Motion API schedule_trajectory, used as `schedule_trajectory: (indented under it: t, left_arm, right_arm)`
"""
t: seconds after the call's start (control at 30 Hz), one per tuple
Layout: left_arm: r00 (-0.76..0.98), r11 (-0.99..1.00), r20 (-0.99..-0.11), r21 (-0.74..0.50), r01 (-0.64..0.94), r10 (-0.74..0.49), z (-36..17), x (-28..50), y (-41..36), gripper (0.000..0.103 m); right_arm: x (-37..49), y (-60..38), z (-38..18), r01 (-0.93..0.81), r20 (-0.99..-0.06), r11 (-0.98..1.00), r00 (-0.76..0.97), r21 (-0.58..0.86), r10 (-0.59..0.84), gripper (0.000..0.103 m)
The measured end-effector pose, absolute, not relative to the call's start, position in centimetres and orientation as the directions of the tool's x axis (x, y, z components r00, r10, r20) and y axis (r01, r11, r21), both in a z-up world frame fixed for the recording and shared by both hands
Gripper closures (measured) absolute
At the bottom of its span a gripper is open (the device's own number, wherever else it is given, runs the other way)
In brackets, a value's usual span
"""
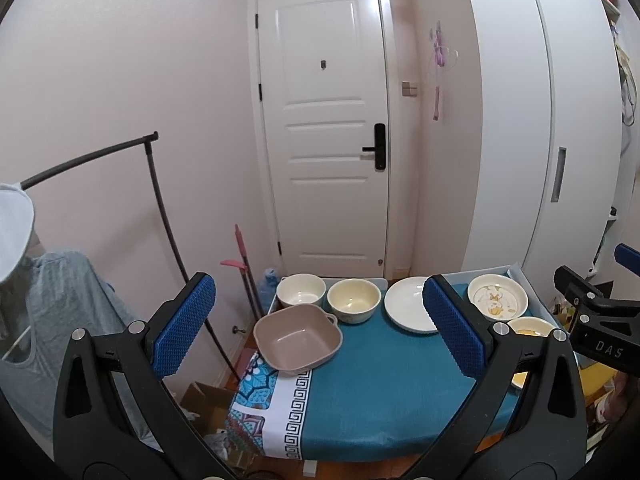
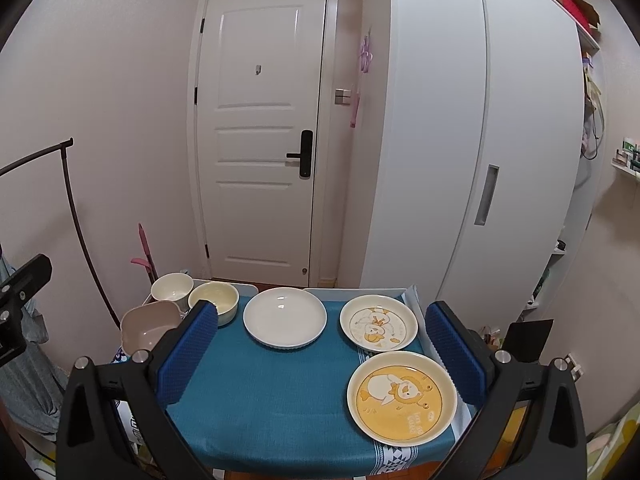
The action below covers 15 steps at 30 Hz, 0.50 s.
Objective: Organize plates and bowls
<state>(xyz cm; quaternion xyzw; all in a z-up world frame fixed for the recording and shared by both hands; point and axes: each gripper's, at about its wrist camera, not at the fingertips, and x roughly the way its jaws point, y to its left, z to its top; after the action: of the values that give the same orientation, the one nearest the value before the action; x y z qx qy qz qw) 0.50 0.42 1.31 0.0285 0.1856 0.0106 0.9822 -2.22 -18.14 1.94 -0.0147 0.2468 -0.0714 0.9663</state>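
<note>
On the teal tablecloth (image 1: 380,392) stand a pink square bowl (image 1: 298,340), a white bowl (image 1: 301,289), a cream bowl (image 1: 353,300), a plain white plate (image 1: 408,309) and a duck-pattern plate (image 1: 497,297). The right wrist view shows the same pink bowl (image 2: 150,329), white bowl (image 2: 172,286), cream bowl (image 2: 214,300), white plate (image 2: 285,317), duck plate (image 2: 378,322) and an orange cartoon plate (image 2: 401,397) at the front right. My left gripper (image 1: 316,328) and right gripper (image 2: 320,356) are open, empty and above the table's near side.
A white tray (image 2: 360,290) lies along the table's far edge. A white door (image 1: 324,128) and wardrobe (image 1: 520,120) stand behind. A clothes rack (image 1: 156,200) with clothes and a cardboard box (image 1: 208,400) are at the left.
</note>
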Motion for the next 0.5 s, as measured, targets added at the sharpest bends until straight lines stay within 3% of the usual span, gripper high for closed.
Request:
schedule_trajectory:
  t: [0.5]
  left_arm:
    - [0.936, 0.999, -0.351, 0.053, -0.006, 0.024, 2.19, 0.55, 0.23, 0.0]
  right_arm:
    - [-2.25, -18.56, 2.34, 0.125, -0.471, 0.991, 0.872, -0.044, -0.131, 0.0]
